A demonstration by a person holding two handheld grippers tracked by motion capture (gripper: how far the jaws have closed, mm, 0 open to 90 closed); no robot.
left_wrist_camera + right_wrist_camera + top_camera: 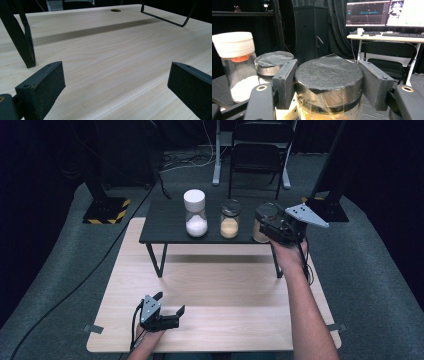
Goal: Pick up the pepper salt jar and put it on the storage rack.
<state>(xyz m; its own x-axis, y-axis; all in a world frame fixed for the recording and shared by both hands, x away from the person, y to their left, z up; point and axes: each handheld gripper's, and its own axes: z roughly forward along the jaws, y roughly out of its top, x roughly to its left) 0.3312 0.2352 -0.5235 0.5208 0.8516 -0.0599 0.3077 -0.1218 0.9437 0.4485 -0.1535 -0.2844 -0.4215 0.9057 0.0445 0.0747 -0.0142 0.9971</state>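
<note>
Three glass jars stand in a row on a small black riser table (165, 227). The left one has a white lid (194, 215) and white powder, the middle one (230, 220) a dark lid and yellow grains. My right gripper (267, 225) is shut on the right jar (261, 220), its jaws pressing both sides of the dark lid. In the right gripper view the held jar (329, 100) sits between the jaws of the right gripper (328, 68), with the middle jar (273, 61) and the white-lidded jar (234, 50) to its left. My left gripper (170, 303) rests open, holding nothing, on the wooden tabletop (225, 290).
The riser's thin black legs (22, 42) stand on the wooden tabletop (112, 50) ahead of the left gripper (116, 85). A folding chair (257, 155) and dark stands are on the floor behind the table. A desk with monitors (384, 13) shows beyond the jars.
</note>
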